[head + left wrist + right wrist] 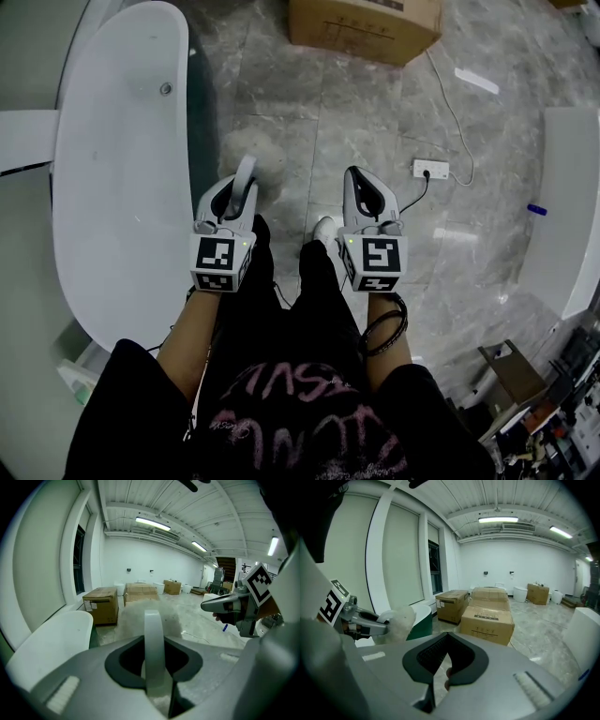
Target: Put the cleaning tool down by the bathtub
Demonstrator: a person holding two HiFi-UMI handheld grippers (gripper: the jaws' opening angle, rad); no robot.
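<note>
- My left gripper [234, 192] has its jaws clamped on the white handle [153, 639] of the cleaning tool [247, 176].
- The tool's fluffy head [140, 613] sticks out past the jaws. It hangs over the marble floor [309, 112], just beside the rim of the white bathtub [122, 187] on my left.
- My right gripper [367, 192] has its jaws pressed together with nothing between them, level with the left one.
- A cardboard box [366, 23] sits farther ahead.

cleaning tool [248, 164] looks blurred; cardboard box [364, 26] cut off at top.
</note>
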